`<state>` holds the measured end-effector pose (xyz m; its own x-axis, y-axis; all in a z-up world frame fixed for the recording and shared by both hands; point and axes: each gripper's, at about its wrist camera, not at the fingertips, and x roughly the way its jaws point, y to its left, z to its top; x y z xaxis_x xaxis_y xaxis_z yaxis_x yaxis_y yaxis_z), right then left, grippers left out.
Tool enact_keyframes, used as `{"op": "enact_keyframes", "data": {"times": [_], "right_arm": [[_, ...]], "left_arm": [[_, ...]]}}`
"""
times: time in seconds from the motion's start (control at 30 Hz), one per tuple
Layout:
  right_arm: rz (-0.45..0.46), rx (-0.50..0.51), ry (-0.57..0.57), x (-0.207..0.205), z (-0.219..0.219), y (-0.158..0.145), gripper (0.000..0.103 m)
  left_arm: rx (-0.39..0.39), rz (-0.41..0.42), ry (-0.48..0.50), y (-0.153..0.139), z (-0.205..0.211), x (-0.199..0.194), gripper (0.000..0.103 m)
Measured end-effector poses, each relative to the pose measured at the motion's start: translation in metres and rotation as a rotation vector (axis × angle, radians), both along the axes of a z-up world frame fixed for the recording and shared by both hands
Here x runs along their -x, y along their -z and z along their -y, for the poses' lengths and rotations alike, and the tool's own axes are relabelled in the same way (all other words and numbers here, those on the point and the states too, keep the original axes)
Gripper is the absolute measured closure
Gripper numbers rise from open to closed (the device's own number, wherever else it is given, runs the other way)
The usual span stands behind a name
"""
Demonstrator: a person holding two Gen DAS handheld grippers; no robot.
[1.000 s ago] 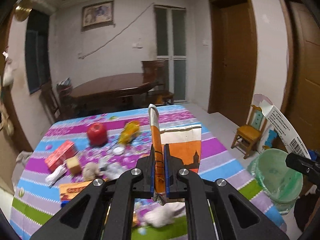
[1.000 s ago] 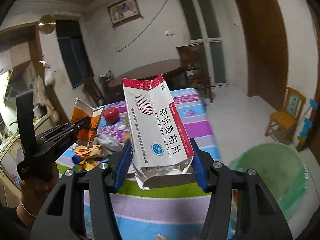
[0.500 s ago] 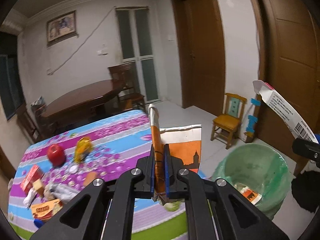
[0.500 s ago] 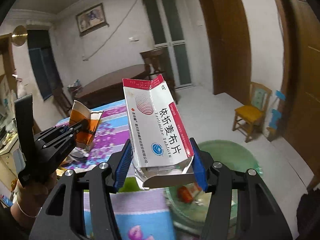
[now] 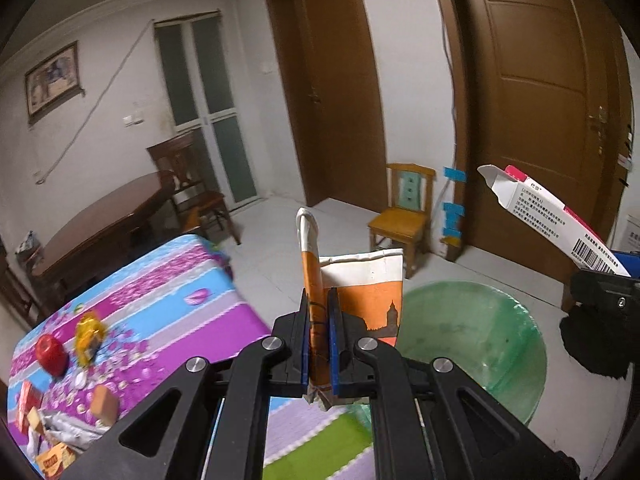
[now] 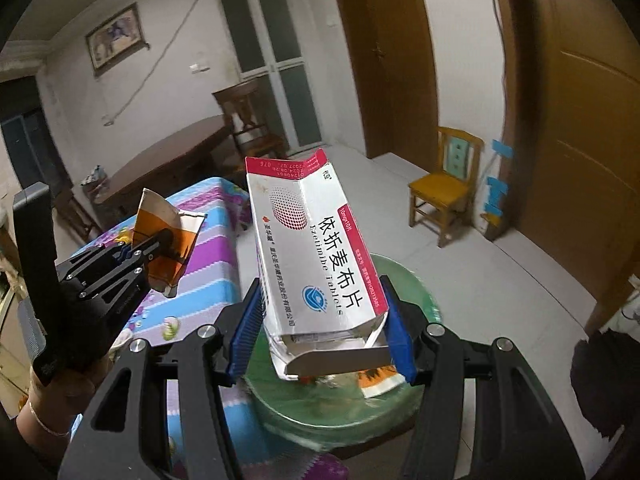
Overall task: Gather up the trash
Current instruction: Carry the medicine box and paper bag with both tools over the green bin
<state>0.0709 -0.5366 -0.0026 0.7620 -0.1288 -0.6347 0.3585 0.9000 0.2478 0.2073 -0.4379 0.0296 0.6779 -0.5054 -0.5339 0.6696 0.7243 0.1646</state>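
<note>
My left gripper (image 5: 319, 344) is shut on a crushed orange-and-white paper cup (image 5: 360, 300), held above the table's right edge beside the green-lined trash bin (image 5: 480, 344). The cup (image 6: 168, 248) and left gripper (image 6: 156, 244) also show in the right wrist view. My right gripper (image 6: 320, 328) is shut on a white-and-red medicine box (image 6: 316, 248), held over the bin (image 6: 344, 412). The box (image 5: 560, 220) shows at the right in the left wrist view. Some trash lies inside the bin.
The table with a striped floral cloth (image 5: 180, 304) holds a red apple (image 5: 50, 354), a yellow wrapper (image 5: 90, 334), small boxes and crumpled wrappers. A small yellow chair (image 5: 404, 216) stands by brown doors. A dark wooden table (image 5: 100, 224) stands behind.
Both grippers have swung right from over the table toward the bin, each keeping its hold. The bin now lies under the medicine box and beside the cup.
</note>
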Motion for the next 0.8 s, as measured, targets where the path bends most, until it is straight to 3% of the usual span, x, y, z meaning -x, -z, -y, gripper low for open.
{"op": "enact_keyframes", "data": {"times": [0.37,0.8], "right_arm": [[-0.06,-0.085,0.068,0.013,0.03,0.023,0.049],[-0.092,-0.184,0.091,0.014,0.041,0.037,0.049]], "left_arm": [[-0.041,-0.035,0.102,0.033,0.042,0.006,0.095],[-0.082,-0.059,0.135,0.058,0.058,0.004,0.095]]}}
